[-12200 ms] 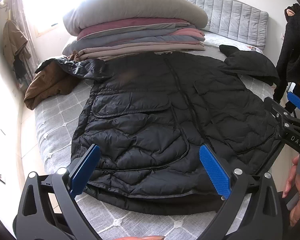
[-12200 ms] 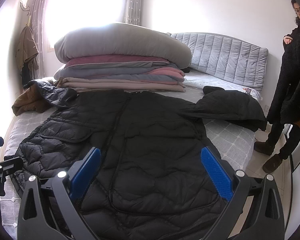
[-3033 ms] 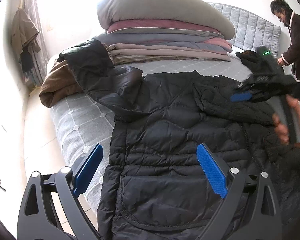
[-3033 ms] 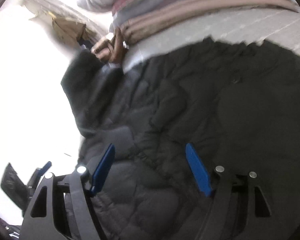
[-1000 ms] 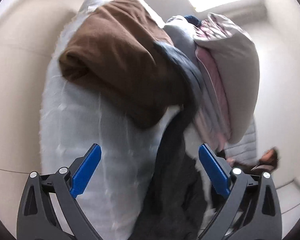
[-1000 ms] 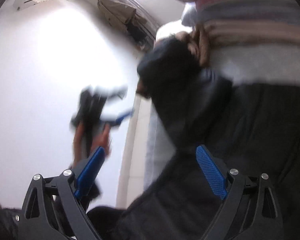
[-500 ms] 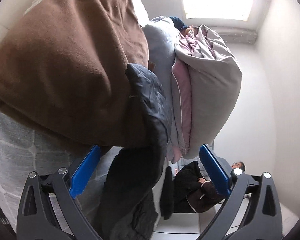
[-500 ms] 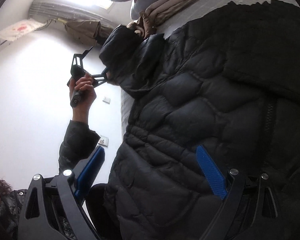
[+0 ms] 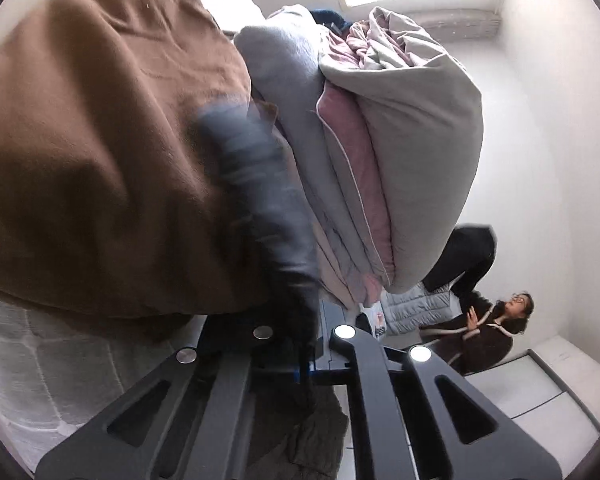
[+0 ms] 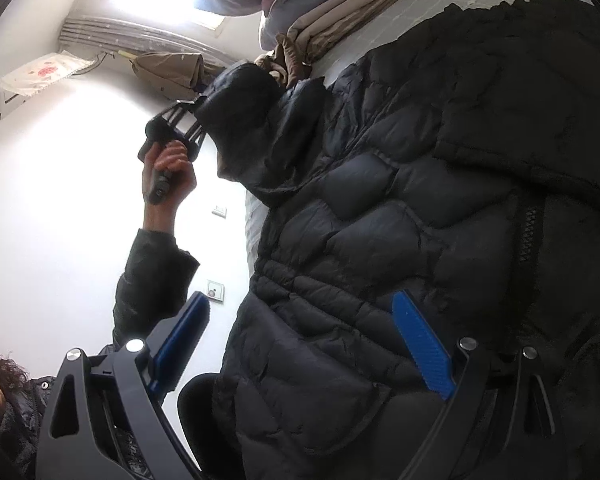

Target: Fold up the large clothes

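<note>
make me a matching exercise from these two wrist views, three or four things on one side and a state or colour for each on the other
Things:
1. left gripper
2. right gripper
3. garment beside the bedding stack
4. top quilt of the bedding stack

States or colours:
A. brown
B. jaws open, nothing pressed between them
C. light grey
D. jaws just closed on the black jacket sleeve

Pairs: 1-D, 2-B, 3-A, 4-C

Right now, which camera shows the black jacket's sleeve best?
The right wrist view: the sleeve shows sharp, lifted off the bed, its end in the left tongs. The left wrist view shows it only as a dark blur between the shut tongs.
</note>
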